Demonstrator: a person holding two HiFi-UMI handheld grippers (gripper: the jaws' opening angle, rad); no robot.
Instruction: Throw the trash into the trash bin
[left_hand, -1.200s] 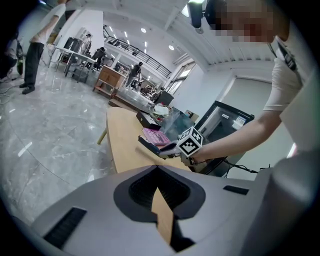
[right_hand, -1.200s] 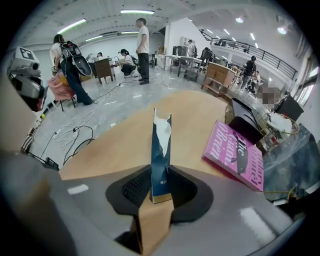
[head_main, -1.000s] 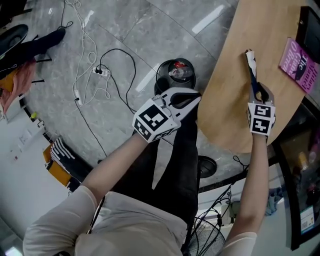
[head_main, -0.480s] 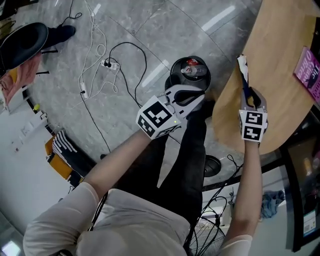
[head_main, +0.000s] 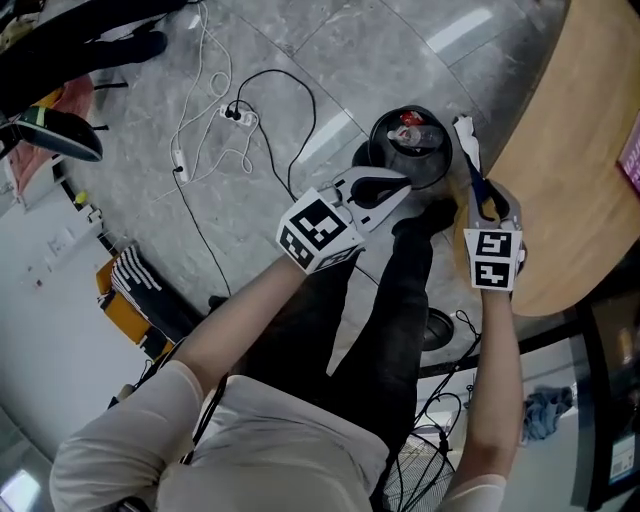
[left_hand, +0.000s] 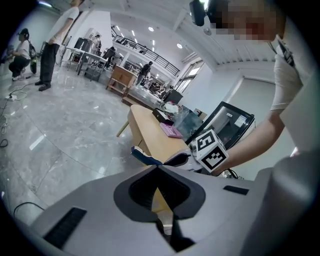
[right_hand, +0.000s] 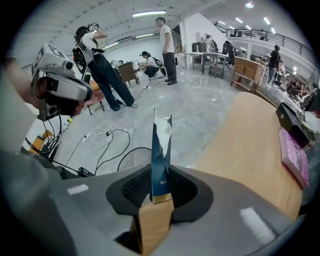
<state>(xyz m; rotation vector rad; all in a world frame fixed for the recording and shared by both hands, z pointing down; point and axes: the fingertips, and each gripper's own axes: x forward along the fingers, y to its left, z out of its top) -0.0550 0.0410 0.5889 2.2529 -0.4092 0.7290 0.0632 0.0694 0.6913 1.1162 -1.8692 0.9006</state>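
Person, lower half of head view: pale off-white T-shirt (head_main: 270, 440), short sleeves (head_main: 110, 440), forearms bare. Black trousers (head_main: 390, 320) at frame centre.
Left gripper (head_main: 392, 188), centre: light grey moulded shell, black lining round jaw mouth, left marker cube (head_main: 318, 232) white with black squares.
Right gripper (head_main: 486, 200), right of centre: same grey shell, right marker cube (head_main: 492, 260) alike.
Both gripper views: grey shell fills lower frame, dark recess mid-frame, small rectangular slot each side.
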